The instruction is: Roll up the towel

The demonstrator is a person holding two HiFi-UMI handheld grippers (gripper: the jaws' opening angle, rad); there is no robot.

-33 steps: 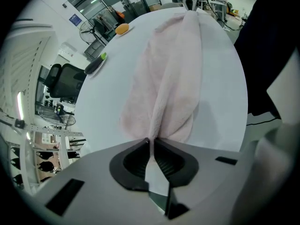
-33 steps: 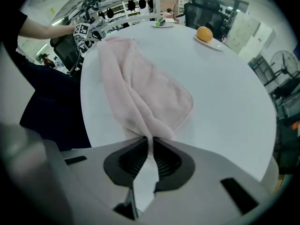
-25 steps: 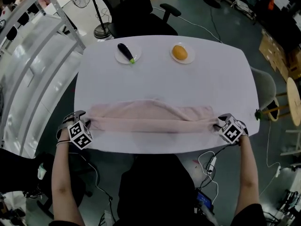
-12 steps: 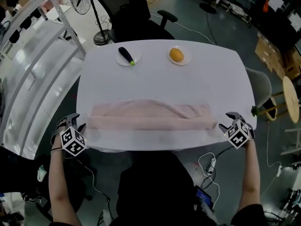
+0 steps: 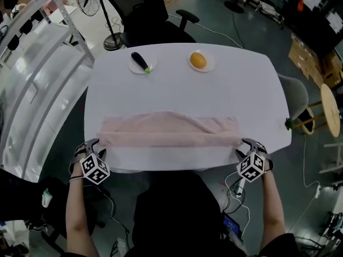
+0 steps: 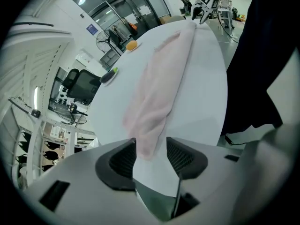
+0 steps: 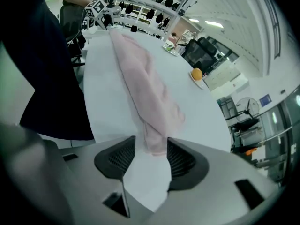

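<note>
A pink towel (image 5: 169, 133) lies as a long folded strip across the near part of the white table (image 5: 182, 90). My left gripper (image 5: 92, 148) is at its left end and my right gripper (image 5: 247, 146) at its right end, both by the table's front edge. In the left gripper view the towel (image 6: 159, 88) ends between the jaws of the left gripper (image 6: 151, 146), with a gap beside it. In the right gripper view the towel (image 7: 145, 88) tip sits between the jaws of the right gripper (image 7: 151, 144), which are closing; a gap still shows on one side.
At the far side of the table, a small plate holds a dark eggplant (image 5: 140, 61) and another holds an orange (image 5: 198, 60). A black office chair (image 5: 153, 20) stands beyond the table. A metal rack (image 5: 37, 63) stands to the left.
Both grippers left the towel's ends, drew outward off the table's sides, then came back in to the ends. The towel lies flatter and straighter.
</note>
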